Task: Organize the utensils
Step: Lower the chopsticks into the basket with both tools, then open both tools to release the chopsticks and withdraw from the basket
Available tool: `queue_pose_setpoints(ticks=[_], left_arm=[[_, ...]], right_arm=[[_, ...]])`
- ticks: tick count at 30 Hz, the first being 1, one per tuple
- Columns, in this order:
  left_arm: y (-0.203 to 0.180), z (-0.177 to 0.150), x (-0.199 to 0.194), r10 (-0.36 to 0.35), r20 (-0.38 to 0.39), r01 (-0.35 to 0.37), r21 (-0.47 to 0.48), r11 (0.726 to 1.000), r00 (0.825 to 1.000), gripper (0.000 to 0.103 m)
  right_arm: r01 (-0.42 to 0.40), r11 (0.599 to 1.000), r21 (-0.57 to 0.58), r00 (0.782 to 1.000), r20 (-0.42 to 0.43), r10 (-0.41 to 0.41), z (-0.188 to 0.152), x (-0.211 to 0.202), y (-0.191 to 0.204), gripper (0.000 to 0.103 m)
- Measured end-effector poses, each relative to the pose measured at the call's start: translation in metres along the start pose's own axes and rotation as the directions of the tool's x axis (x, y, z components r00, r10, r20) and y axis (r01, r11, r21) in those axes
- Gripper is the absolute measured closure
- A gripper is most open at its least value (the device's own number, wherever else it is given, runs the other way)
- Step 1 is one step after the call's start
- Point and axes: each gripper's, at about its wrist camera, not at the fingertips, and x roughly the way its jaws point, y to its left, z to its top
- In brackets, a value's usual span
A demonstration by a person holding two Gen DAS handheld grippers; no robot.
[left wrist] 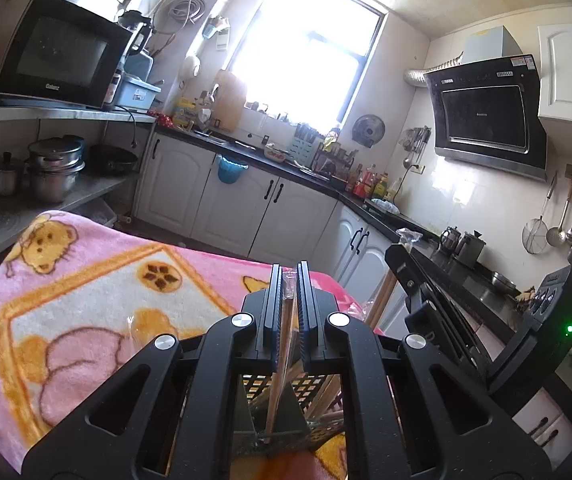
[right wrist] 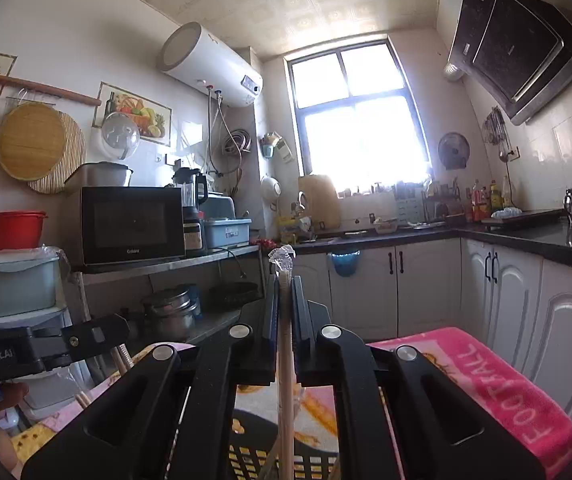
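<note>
Black linkage arms fill the bottom of both wrist views, and between them each tool is closed on something thin. Seen from its own camera, the left gripper [left wrist: 289, 280] has its jaws drawn narrow around wrapped chopsticks [left wrist: 286, 344], a pale wooden pair in clear plastic that runs from the fingertips at 12 o'clock down toward 6 o'clock. Their lower ends sit inside the black utensil basket [left wrist: 286, 390], a lattice-walled holder directly under the tool that already holds other wooden sticks. The right gripper [right wrist: 285, 280] is likewise pinched on a second wrapped pair [right wrist: 286, 360], whose crinkled plastic tip pokes out just past the fingertips while the shaft drops toward the same basket at 6 o'clock. Both tools hover over a pink blanket [left wrist: 85, 280] with bear prints; in the left view the right tool stands at about 3 o'clock, near but apart. My judgement is that the placing step is in hand, with each pair lowered into the holder. Next would be easing the jaws apart so the sticks settle upright, then lifting straight up to avoid dragging the loose wrapper.
</note>
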Motion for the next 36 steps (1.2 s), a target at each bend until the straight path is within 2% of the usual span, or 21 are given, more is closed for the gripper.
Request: queue_pose_setpoints(ticks=[1, 3, 12, 14, 19, 23, 26, 36], left_arm=[[0.0, -0.001, 0.0, 0.001, 0.0, -0.001, 0.0, 1.0, 1.0, 0.099], [0.001, -0.002, 0.0, 0.002, 0.0, -0.002, -0.001, 1.0, 1.0, 0.099], [-0.001, -0.008, 0.001, 0.004, -0.02, -0.005, -0.012, 1.0, 1.0, 0.097], [-0.002, -0.009, 0.001, 0.008, -0.026, -0.009, -0.011, 1.0, 1.0, 0.093], [-0.001, -0.013, -0.001, 0.016, -0.047, -0.017, -0.019, 1.0, 0.999, 0.076], [0.0, -0.016, -0.004, 0.01, -0.065, -0.012, -0.029, 1.0, 0.998, 0.069], [0.0, -0.017, -0.01, 0.006, -0.074, -0.009, -0.035, 0.999, 0.997, 0.057], [-0.005, -0.017, -0.043, -0.003, -0.073, -0.001, -0.048, 0.999, 0.997, 0.026]], right_arm=[[-0.001, 1.0, 0.003, 1.0, -0.002, 0.001, 0.0, -0.002, -0.001, 0.095], [0.001, 1.0, 0.008, 1.0, -0.001, -0.001, 0.0, -0.007, -0.004, 0.086], [-0.004, 0.999, 0.032, 1.0, -0.02, 0.005, 0.001, -0.034, -0.014, 0.073], [-0.002, 0.999, 0.036, 0.999, -0.033, 0.003, 0.001, -0.038, -0.016, 0.072], [0.006, 0.998, 0.058, 0.998, -0.07, -0.002, 0.004, -0.052, -0.021, 0.069], [0.017, 0.998, 0.065, 0.995, -0.1, -0.01, 0.007, -0.06, -0.024, 0.067], [0.022, 0.997, 0.078, 0.991, -0.132, -0.012, 0.007, -0.066, -0.028, 0.064], [0.046, 0.993, 0.108, 0.971, -0.237, -0.019, 0.001, -0.085, -0.037, 0.056]])
